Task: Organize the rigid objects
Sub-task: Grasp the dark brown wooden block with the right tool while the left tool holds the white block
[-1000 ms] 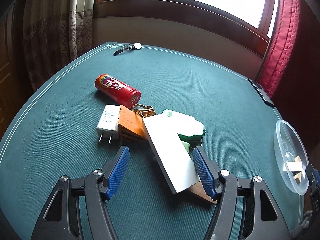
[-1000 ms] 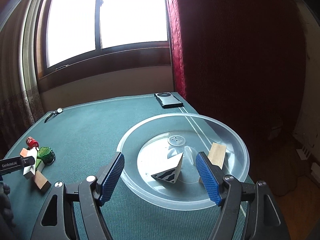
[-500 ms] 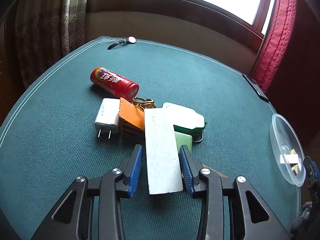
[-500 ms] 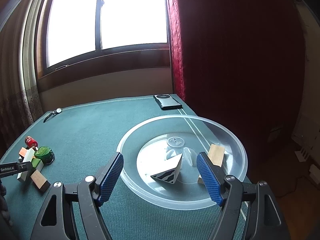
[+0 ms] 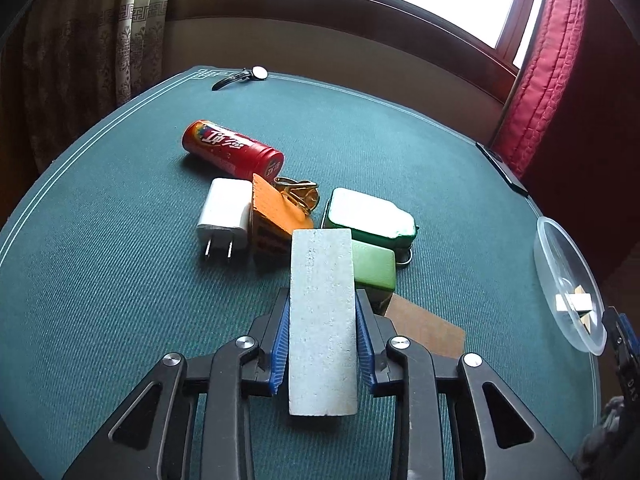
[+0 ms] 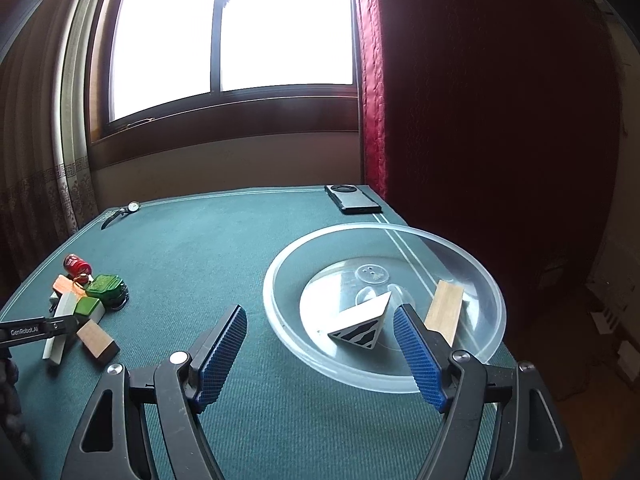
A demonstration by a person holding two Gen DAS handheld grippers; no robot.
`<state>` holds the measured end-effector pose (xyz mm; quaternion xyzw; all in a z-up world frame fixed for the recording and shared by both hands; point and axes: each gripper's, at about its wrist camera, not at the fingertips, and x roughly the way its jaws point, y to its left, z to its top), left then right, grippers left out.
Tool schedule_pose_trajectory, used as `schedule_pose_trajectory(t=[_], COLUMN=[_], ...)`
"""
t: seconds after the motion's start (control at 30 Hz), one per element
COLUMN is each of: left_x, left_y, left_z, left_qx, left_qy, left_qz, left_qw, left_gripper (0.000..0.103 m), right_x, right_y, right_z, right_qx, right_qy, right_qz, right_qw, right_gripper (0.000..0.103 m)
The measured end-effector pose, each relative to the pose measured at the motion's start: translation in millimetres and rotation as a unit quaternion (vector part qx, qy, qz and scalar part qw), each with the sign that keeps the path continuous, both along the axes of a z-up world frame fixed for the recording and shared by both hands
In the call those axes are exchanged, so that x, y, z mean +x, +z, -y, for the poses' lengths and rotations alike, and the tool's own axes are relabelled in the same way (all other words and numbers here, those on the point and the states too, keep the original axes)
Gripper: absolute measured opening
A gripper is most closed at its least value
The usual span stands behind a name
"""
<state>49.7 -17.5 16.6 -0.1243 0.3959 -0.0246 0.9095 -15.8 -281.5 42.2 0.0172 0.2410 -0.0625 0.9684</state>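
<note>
Daylight pours in from the window [image 6: 232, 36] at the far side of the room, blown out to plain white in both views, with no detail behind the glass. The green table [image 5: 120, 280] is evenly lit and its weave stays sharp near the cameras. Soft, short shadows fall toward the near side under the white block [image 5: 322, 320]. The red curtain [image 6: 500, 120] on the right sinks into deep shade. Fisheye distortion bends the table's edges and the window frame, and the corners darken to black.
</note>
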Motion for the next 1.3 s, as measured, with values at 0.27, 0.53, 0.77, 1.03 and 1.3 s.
schedule_pose_trajectory(t=[0.27, 0.53, 0.77, 1.03, 1.3], left_x=[-20, -34, -44, -49, -53], left_y=[-1, -1, -2, -2, -2], left_z=[-8, -18, -30, -48, -52], left_qx=[0.008, 0.011, 0.008, 0.003, 0.006], left_qy=[-0.017, -0.019, -0.016, -0.006, -0.013], left_qz=[-0.005, -0.007, -0.007, -0.01, -0.011], left_qw=[0.9998, 0.9997, 0.9998, 0.9999, 0.9998], left_gripper=[0.03, 0.03, 0.03, 0.03, 0.03], right_x=[7, 23, 34, 46, 60], right_y=[-10, -19, -29, -32, -33], right_z=[-43, -82, -113, -141, -165], right_qx=[0.033, 0.1, 0.138, 0.124, 0.096], right_qy=[0.107, 0.179, 0.206, 0.199, 0.184], right_qz=[-0.06, -0.128, -0.18, -0.193, -0.189], right_qw=[0.992, 0.97, 0.952, 0.953, 0.96], right_gripper=[0.079, 0.079, 0.079, 0.079, 0.08])
